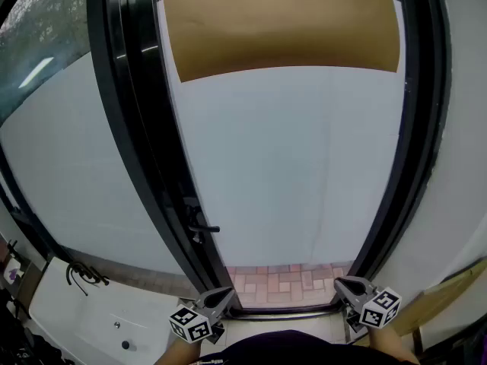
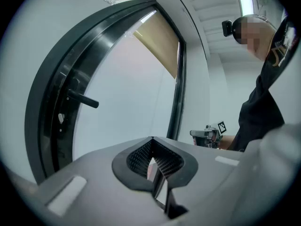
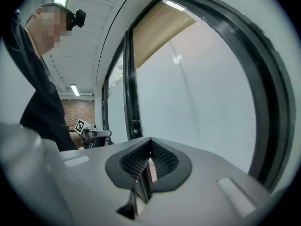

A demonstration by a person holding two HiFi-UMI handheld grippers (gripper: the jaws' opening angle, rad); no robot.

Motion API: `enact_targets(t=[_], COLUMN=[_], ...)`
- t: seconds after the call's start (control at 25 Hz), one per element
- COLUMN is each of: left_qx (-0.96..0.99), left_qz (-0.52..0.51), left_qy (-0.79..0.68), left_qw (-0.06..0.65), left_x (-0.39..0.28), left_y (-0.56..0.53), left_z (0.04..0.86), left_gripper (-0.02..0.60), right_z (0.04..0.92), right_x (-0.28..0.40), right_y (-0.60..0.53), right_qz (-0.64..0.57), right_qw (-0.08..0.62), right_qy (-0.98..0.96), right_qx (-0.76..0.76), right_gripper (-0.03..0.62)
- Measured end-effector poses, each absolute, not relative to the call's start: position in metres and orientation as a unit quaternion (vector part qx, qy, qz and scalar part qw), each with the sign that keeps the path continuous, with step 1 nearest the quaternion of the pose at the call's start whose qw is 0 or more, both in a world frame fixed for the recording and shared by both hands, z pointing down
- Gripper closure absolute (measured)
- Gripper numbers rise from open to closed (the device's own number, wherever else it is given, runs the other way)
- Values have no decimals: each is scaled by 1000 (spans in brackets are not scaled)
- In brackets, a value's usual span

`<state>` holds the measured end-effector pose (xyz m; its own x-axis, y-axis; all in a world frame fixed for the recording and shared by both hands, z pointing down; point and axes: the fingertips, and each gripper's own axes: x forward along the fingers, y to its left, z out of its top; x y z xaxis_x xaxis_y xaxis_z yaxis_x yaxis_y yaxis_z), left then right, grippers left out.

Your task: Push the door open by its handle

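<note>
A frosted glass door (image 1: 289, 166) in a black frame stands straight ahead, with brown paper (image 1: 281, 21) across its top. Its black lever handle (image 1: 199, 223) sits on the left edge of the frame; the left gripper view shows this handle (image 2: 83, 99) up and to the left of the jaws. My left gripper (image 1: 223, 296) is low, below the handle and apart from it, shut on nothing (image 2: 153, 141). My right gripper (image 1: 344, 284) hangs low by the door's right frame, jaws together and holding nothing (image 3: 150, 141).
Red brick paving (image 1: 285, 281) shows under the door. A white counter (image 1: 84, 318) with a black hooked object (image 1: 81, 274) lies at lower left. A wooden board (image 1: 449, 291) leans at lower right. The person's dark torso (image 2: 261, 112) fills the side of each gripper view.
</note>
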<state>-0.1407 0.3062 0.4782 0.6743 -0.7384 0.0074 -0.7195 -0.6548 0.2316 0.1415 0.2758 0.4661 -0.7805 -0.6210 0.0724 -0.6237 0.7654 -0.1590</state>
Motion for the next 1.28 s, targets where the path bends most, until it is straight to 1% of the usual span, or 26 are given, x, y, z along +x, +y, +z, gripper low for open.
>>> enact_targets(t=[0.16,0.32,0.4,0.56,0.72,0.8,0.92,1.08,1.28], left_qx=[907,883,868,824,761,740,722,685,706], left_qz=[17,105,151,255,403,463,525,597,591], left_qy=[-417,-457,-471,-488,-458,-419,-348,-242,-174], left_qw=[50,-23,-54,-131,-222,-252,-286,-341,-348], left_x=[-125,-129,-133,-148,-174,-186,-197,-210,-203], left_y=[280,245,229,192,157,139,114,98,92], left_z=[463,441,427,402,397,406,426,464,485], left_gripper=[584,584,574,504,418,399,397,405,437], right_z=[467,471,474,482,487,489,491,478,454], right_x=[172,196,205,209,182,163,129,71,20], right_y=[279,278,275,264,251,242,219,185,155], right_qz=[82,78,81,87,89,88,82,100,109], right_qw=[5,7,8,14,18,25,37,15,19], right_qy=[-941,-946,-950,-957,-965,-966,-965,-960,-957], right_qx=[330,314,302,276,248,241,247,260,268], right_gripper=[594,594,594,594,594,594,594,594,594])
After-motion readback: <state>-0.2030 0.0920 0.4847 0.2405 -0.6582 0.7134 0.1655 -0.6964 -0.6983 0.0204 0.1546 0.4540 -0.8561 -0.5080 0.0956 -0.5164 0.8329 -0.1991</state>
